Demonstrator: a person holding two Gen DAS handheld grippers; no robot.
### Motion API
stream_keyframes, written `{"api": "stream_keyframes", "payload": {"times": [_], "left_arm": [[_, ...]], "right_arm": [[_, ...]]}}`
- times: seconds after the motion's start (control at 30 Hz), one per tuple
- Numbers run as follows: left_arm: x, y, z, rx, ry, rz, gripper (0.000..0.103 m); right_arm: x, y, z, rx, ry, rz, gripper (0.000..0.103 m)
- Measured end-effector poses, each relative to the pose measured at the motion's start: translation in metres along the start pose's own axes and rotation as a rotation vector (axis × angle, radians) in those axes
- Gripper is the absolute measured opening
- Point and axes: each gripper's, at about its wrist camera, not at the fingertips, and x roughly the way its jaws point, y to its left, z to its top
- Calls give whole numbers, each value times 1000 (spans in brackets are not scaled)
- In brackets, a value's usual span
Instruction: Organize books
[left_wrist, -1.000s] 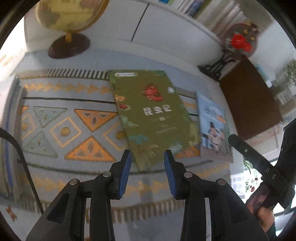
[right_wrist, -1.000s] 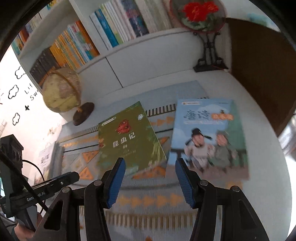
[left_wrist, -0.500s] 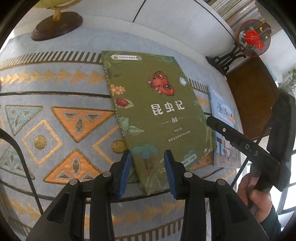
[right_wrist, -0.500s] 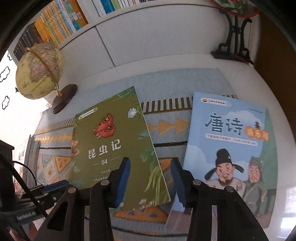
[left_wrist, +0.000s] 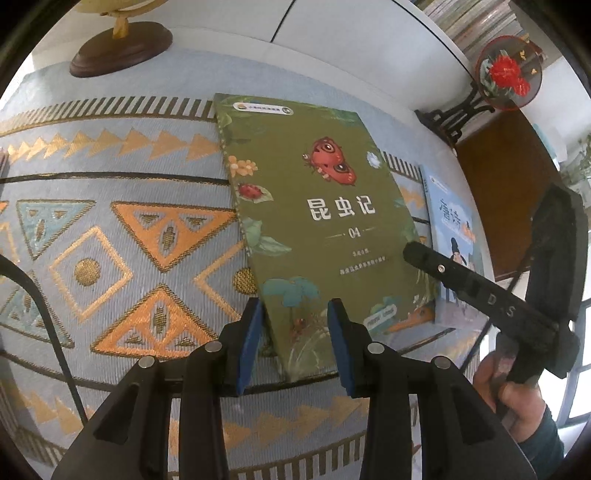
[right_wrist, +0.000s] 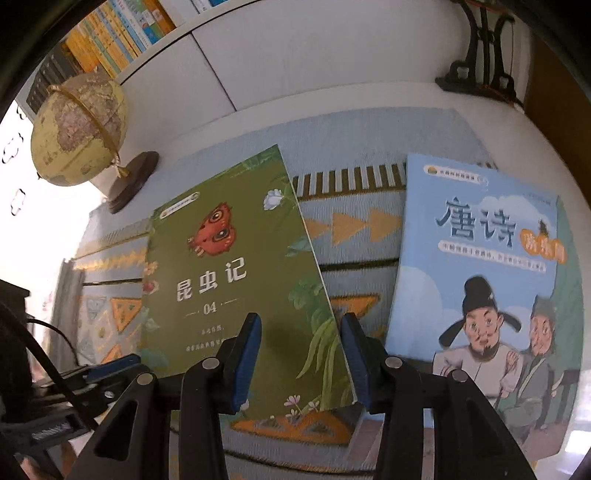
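left wrist: the left gripper (left_wrist: 294, 338) hangs open over the near edge of the green book (left_wrist: 317, 229), flat on the patterned cloth (left_wrist: 110, 229).

right wrist: the right gripper (right_wrist: 301, 356), fingers parted, straddles the same book beside the blue book (right_wrist: 480, 280). pickup looks underway; next, a pinch on the edge.

Bright daylight, blown-out glare at left edge of right wrist view by the globe (right_wrist: 79, 129); strong fisheye bending and dark vignette at corners; slight blur on blue book (right_wrist: 484, 280); soft shadows
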Motion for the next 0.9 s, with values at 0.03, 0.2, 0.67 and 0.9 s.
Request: {"api": "stream_keyframes", "payload": {"times": [0.03, 0.2, 0.67, 0.9], "left_arm": [[0, 0, 1, -8, 4, -4, 34], [-7, 1, 4, -13, -5, -53, 35], [10, 6, 7, -161, -16, -334, 34], [-2, 13, 23, -299, -52, -561, 21]], "right_arm": [[-1, -1, -1, 7, -3, 3, 44], [-3, -4, -6, 42, -24, 16, 45], [-8, -20, -14, 177, -77, 110, 45], [-9, -32, -13, 234, -29, 206, 52]]}}
